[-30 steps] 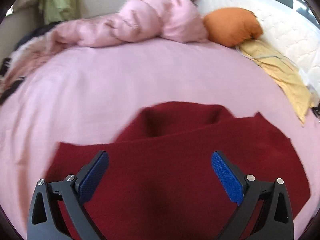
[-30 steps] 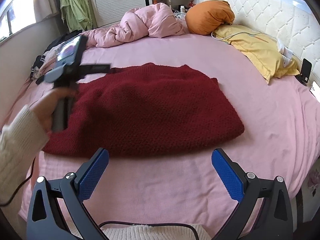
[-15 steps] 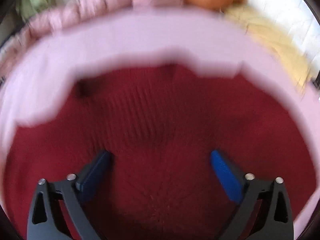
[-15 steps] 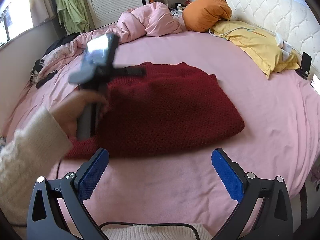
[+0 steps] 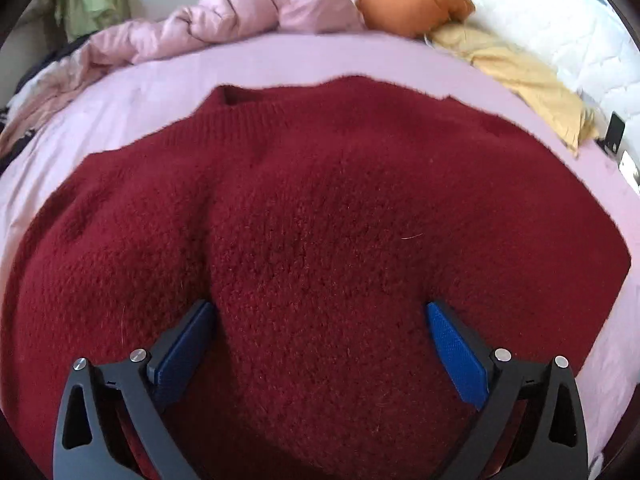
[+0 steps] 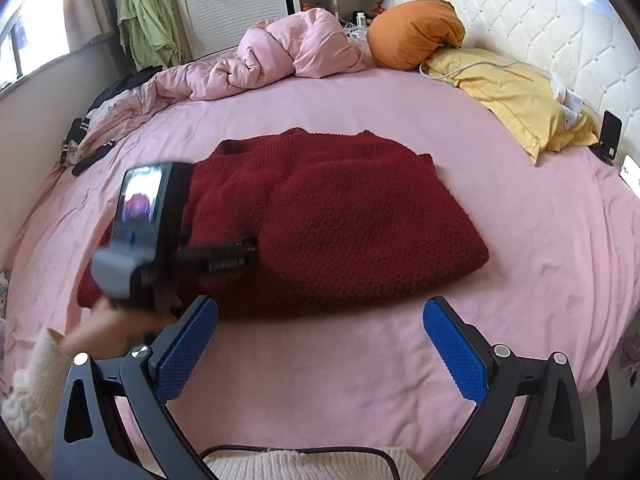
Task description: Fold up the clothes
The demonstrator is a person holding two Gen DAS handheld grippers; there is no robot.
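Observation:
A dark red knit sweater (image 6: 336, 216) lies folded on the pink bed sheet (image 6: 520, 280). In the left wrist view the sweater (image 5: 320, 220) fills most of the frame. My left gripper (image 5: 320, 312) is open, its blue pads pressed down into the near part of the sweater with a hump of knit between them. In the right wrist view the left gripper (image 6: 224, 256) shows low over the sweater's left front. My right gripper (image 6: 320, 316) is open and empty, held above the sheet just in front of the sweater's near edge.
A bunched pink duvet (image 6: 288, 56), an orange pillow (image 6: 416, 32) and a yellow pillow (image 6: 516, 92) lie at the far end by the white headboard (image 6: 560, 40). A phone (image 6: 610, 136) leans at the right edge. Dark socks (image 6: 86, 148) lie at the left.
My left gripper has swung from the sweater's far left side toward its near edge and dropped down onto the knit. The right gripper has barely moved.

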